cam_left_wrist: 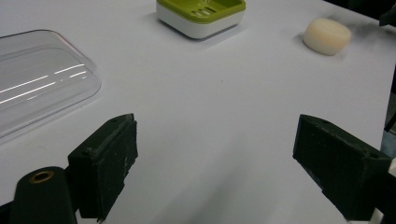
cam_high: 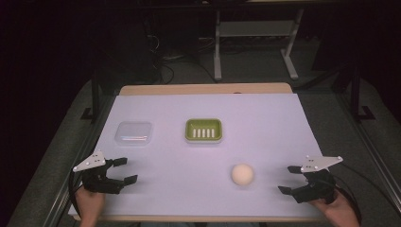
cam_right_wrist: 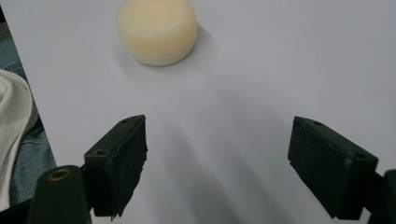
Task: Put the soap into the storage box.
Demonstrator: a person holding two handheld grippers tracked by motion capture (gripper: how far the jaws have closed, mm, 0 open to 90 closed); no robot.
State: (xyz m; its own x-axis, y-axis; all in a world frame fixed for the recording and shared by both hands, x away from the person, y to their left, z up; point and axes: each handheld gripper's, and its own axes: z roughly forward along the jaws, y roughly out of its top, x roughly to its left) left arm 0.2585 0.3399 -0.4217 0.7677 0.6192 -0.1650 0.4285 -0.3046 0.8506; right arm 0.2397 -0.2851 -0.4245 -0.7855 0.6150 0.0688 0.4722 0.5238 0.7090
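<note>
I'm seeing a round, cream soap [cam_high: 242, 174] lying flat on the white surface [cam_high: 265, 127], toward the near right. A green soap dish [cam_high: 204, 130] with a slotted insert and white base is sitting upright near the middle, well apart from the soap. A clear plastic lid [cam_high: 134, 133] is lying to the dish's left, catching streaks of light. Nothing is touching anything else.
</note>
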